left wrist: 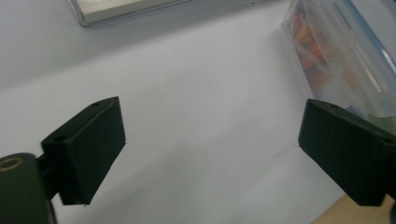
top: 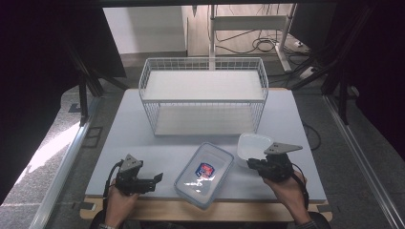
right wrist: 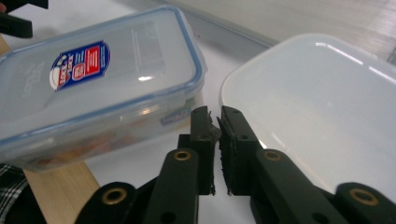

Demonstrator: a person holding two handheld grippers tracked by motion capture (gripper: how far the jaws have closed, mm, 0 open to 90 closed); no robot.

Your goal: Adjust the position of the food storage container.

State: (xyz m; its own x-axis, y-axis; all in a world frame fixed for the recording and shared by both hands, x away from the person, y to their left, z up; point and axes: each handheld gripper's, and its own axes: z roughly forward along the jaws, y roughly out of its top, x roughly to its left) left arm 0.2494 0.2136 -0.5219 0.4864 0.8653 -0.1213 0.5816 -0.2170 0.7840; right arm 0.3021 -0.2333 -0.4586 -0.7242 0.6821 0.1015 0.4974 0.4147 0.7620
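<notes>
White container (top: 252, 144): shallow, translucent, rounded corners; on the tabletop (top: 143, 143) at front right, in front of the wire basket (top: 203, 95). Right tool (top: 252, 164): at its near rim, jaws drawn nearly together; in the right gripper view the rim edge appears pinched between the pads. Clear lidded box (top: 204, 174): blue seal, label on lid; just left of the white container, front centre. Left tool (top: 155, 179): jaws wide, nothing between them, left of the clear box.

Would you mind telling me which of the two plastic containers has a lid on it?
The clear box at the front middle: it wears a blue-edged lid with a red and blue label. The white tub beside it is open.
</notes>
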